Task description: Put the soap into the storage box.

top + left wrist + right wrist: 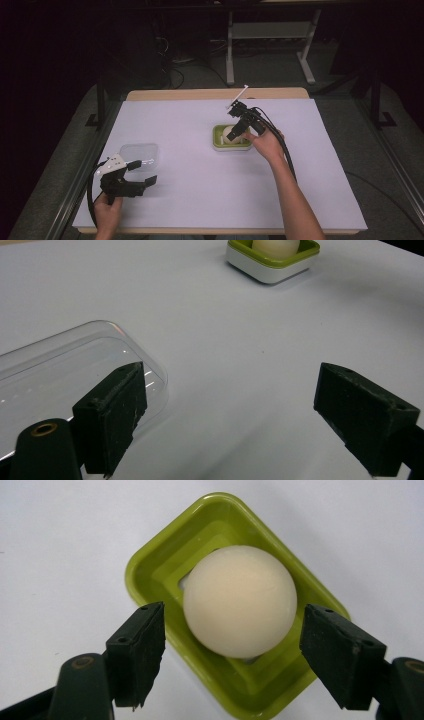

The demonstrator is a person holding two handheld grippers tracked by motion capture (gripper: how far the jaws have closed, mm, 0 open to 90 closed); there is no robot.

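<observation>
Currently the right gripper (pixel 232 655) is poised over the smooth cream-white ball (pixel 240 601), jaws spread wide, nothing held. The ball is seated in the glossy lime-green rounded-rectangular plastic dish (pixel 150 560), right of desk centre. Best lowered until the flat black pads flank the ball's equator at 3 and 9 o'clock, then closed gently: hard sphere, likely slippery. The left gripper (pixel 240 415) is open and empty, with the clear plastic lid (pixel 60 365) at its 10 o'clock.
</observation>
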